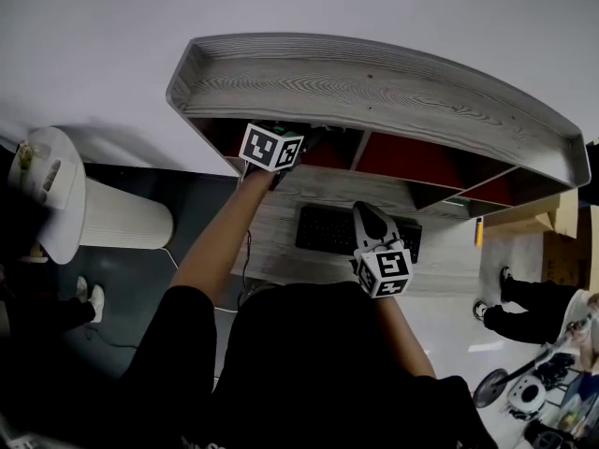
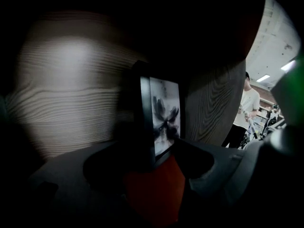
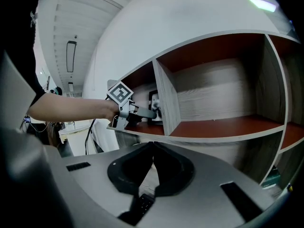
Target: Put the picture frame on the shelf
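Observation:
The black picture frame (image 2: pixel 164 115) with a dark ink print stands upright on the red floor of the shelf's left compartment. My left gripper (image 2: pixel 154 150) is open, one jaw on each side of the frame's lower edge. From the right gripper view, the left gripper (image 3: pixel 153 112) reaches into that compartment beside the frame (image 3: pixel 154 101). In the head view the grey wood shelf (image 1: pixel 374 87) hides the frame, and only the marker cube of the left gripper (image 1: pixel 271 146) shows. My right gripper (image 3: pixel 153 148) is shut and empty, held over the keyboard (image 1: pixel 323 230).
A wooden divider (image 3: pixel 166 99) stands right of the frame, with a wide compartment (image 3: pixel 223 122) beyond it. A desk (image 1: pixel 281 251) lies below the shelf. A white cylinder (image 1: pixel 112 218) is at the left, cardboard boxes (image 1: pixel 547 223) at the right. A person (image 2: pixel 244 113) stands farther off.

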`<state>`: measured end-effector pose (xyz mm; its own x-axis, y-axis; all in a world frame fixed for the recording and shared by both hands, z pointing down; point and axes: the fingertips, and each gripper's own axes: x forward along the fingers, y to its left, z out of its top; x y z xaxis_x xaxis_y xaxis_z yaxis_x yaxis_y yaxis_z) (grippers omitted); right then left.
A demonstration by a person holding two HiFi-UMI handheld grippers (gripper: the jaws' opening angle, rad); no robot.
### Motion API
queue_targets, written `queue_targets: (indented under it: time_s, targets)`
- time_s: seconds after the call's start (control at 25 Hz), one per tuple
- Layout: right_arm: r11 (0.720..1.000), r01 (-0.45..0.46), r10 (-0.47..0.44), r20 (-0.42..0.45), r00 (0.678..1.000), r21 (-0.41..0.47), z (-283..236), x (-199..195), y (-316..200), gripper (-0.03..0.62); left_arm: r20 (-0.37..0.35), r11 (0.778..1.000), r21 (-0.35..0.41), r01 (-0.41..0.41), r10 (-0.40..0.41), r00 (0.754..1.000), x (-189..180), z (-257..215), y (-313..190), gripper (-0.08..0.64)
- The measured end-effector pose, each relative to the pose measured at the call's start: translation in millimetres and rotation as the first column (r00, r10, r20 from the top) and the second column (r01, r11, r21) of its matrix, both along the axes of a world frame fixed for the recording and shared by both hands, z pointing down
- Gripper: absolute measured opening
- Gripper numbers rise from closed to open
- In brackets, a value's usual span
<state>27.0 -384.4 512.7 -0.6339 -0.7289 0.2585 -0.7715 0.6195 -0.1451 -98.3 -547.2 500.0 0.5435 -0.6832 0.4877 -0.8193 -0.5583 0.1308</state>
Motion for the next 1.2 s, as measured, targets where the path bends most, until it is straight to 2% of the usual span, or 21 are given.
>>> queue_targets:
  time_s: [0.28,0.56,0.72,0.84,1.04,1.2]
  targets:
    - [1.0,0.007,-0.007,-0.01,1.0,0.015,-6,-4,9,0.012,-0.027,0.998,0.021,0.058,-0.057,0.998,-19,-5,25,0.307]
    - [1.0,0.018,-0.018,-0.025,1.0,0.023,-7,-5,26,0.012,-0.047,0.989,0.112,0.092,-0.088,0.995,-32,-29,76,0.307]
    - [0.999,0.012,-0.01,-0.027,1.0,0.039,-15,-5,39,0.012,-0.112,0.981,0.161,0.112,-0.094,0.989,-34,-47,116,0.307]
    - [0.999,0.002,-0.001,-0.038,0.999,0.035,-11,-3,54,0.012,-0.158,0.966,0.218,0.139,-0.106,0.982,-32,-61,152,0.299]
    - [1.0,-0.003,0.004,-0.054,0.999,0.026,-7,-10,90,0.012,-0.22,0.944,0.283,0.171,-0.11,0.969,-31,-70,218,0.207]
    - [0.999,-0.015,0.017,-0.056,0.998,0.031,-20,-23,124,0.012,-0.339,0.923,0.297,0.244,-0.137,0.931,-45,-75,275,0.11]
